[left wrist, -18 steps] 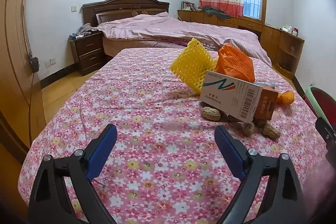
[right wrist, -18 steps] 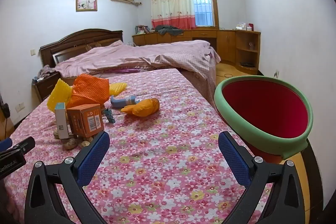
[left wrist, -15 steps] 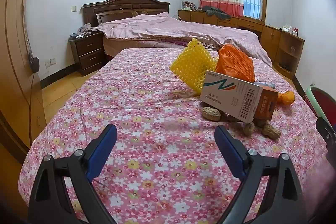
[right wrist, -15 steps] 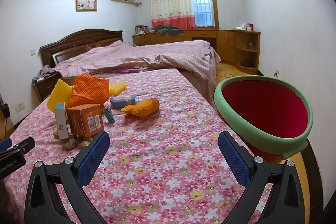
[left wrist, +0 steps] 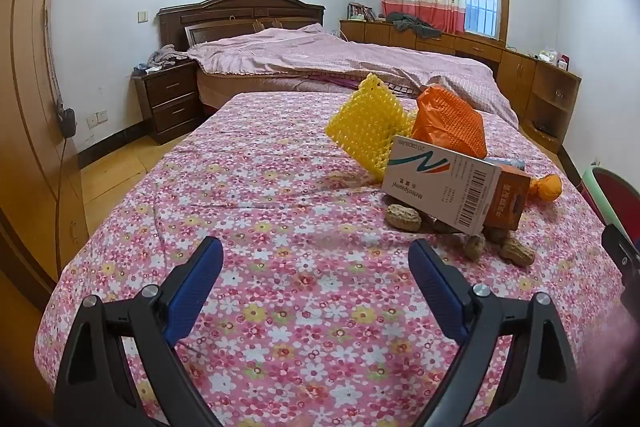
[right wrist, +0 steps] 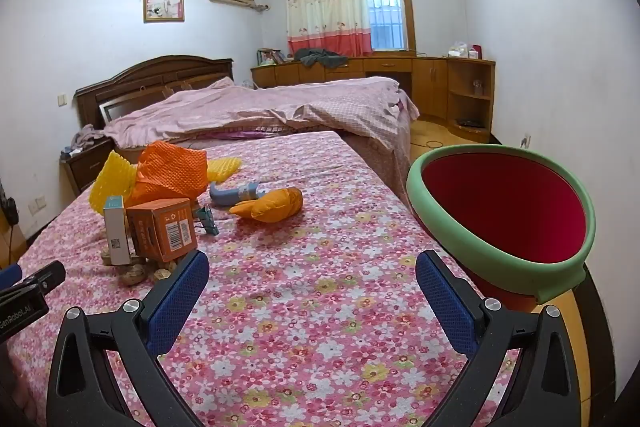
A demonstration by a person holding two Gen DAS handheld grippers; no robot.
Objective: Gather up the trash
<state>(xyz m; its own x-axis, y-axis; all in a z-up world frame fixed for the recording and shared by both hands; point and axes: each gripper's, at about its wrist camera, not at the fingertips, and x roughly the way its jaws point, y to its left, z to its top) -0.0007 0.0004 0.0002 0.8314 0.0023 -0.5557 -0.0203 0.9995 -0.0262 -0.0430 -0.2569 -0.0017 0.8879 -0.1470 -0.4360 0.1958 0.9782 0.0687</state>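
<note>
Both grippers hang over the flowered bedspread point(left wrist: 256, 187) with fingers spread wide and nothing between them: the left gripper point(left wrist: 316, 267) faces the trash pile, the right gripper point(right wrist: 312, 275) bare cloth. The pile holds a white box point(left wrist: 440, 187), orange box point(right wrist: 164, 227), yellow mesh point(left wrist: 368, 119), orange mesh point(right wrist: 172, 171) and peanuts point(left wrist: 404, 217). The red bin point(right wrist: 504, 211) stands just beside the bed's right edge.

trash pile point(right wrist: 160, 211) on bed point(right wrist: 320, 307), bin point(right wrist: 504, 223) right
</note>
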